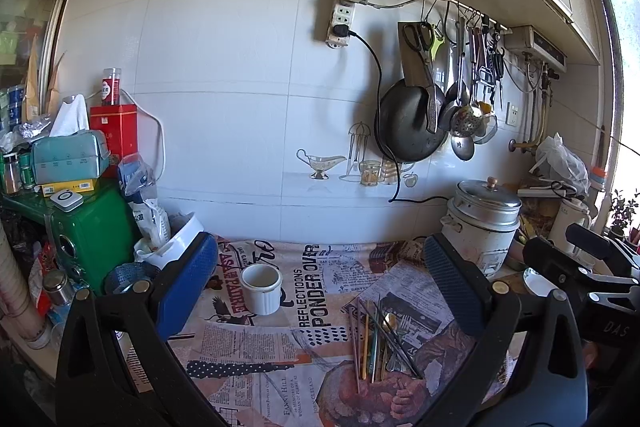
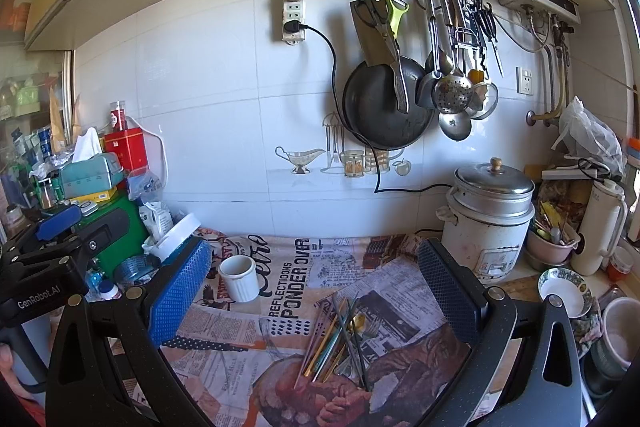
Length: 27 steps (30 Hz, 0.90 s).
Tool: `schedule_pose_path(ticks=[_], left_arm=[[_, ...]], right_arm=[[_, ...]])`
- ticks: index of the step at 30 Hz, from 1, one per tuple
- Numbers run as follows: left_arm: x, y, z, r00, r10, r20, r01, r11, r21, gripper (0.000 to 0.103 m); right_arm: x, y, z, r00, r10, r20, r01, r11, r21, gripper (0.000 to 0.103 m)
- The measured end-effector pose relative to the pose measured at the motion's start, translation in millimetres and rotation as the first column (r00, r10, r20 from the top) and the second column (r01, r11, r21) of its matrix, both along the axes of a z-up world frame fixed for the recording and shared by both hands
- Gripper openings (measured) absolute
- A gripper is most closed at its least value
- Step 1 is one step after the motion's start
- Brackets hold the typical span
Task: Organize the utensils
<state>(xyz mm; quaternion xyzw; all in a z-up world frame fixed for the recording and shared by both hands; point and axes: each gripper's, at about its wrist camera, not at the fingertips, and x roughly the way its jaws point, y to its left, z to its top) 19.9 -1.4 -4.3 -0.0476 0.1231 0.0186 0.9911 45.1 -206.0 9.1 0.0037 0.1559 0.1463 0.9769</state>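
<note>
A pile of chopsticks and cutlery [image 1: 378, 337] lies on the newspaper-print cloth [image 1: 256, 347], also in the right wrist view [image 2: 342, 337]. A white ribbed cup [image 1: 262, 287] stands upright and empty to the left of the pile; it also shows in the right wrist view [image 2: 239, 277]. My left gripper [image 1: 320, 291] is open and empty above the cloth, between cup and pile. My right gripper [image 2: 316, 291] is open and empty, hovering over the pile. Each gripper shows at the edge of the other's view.
A rice cooker [image 2: 490, 217] stands at the back right, with a bowl [image 2: 564, 291] and a thermos [image 2: 600, 223] beyond. A green box [image 1: 92, 227], a tissue box [image 1: 68, 157] and a white tub [image 1: 176, 241] crowd the left. A pan and ladles [image 2: 384, 103] hang on the wall.
</note>
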Motion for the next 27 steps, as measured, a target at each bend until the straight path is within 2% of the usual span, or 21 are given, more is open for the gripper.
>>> schedule_pose_path(ticks=[7, 11, 14, 19, 27], left_arm=[[25.3, -0.9, -15.6, 0.998, 0.003, -0.058, -0.004, 1.000, -0.020, 0.103], [52.1, -0.5, -38.1, 0.990, 0.032, -0.135, -0.036, 0.999, -0.029, 0.103], [78.1, -1.4, -61.9, 0.976, 0.041, -0.216, -0.047, 0.999, -0.022, 0.103], [122.3, -3.5, -112.6, 0.931, 0.015, -0.365, -0.031, 0.999, -0.039, 0.103], [185.4, -24.5, -189.2, 0.831, -0.005, -0.556, 0.012, 1.000, 0.009, 0.103]], right_arm=[[16.4, -5.5, -13.7, 0.999, -0.017, -0.035, 0.017, 1.000, -0.007, 0.103], [37.8, -10.3, -34.8, 0.994, -0.043, -0.097, 0.041, 0.999, -0.026, 0.103], [56.2, -13.1, -55.7, 0.985, -0.065, -0.157, 0.057, 0.997, -0.054, 0.103], [87.7, -18.1, -93.5, 0.959, -0.100, -0.266, 0.071, 0.991, -0.116, 0.103], [140.5, -28.3, -151.5, 0.888, -0.127, -0.441, 0.053, 0.983, -0.177, 0.103]])
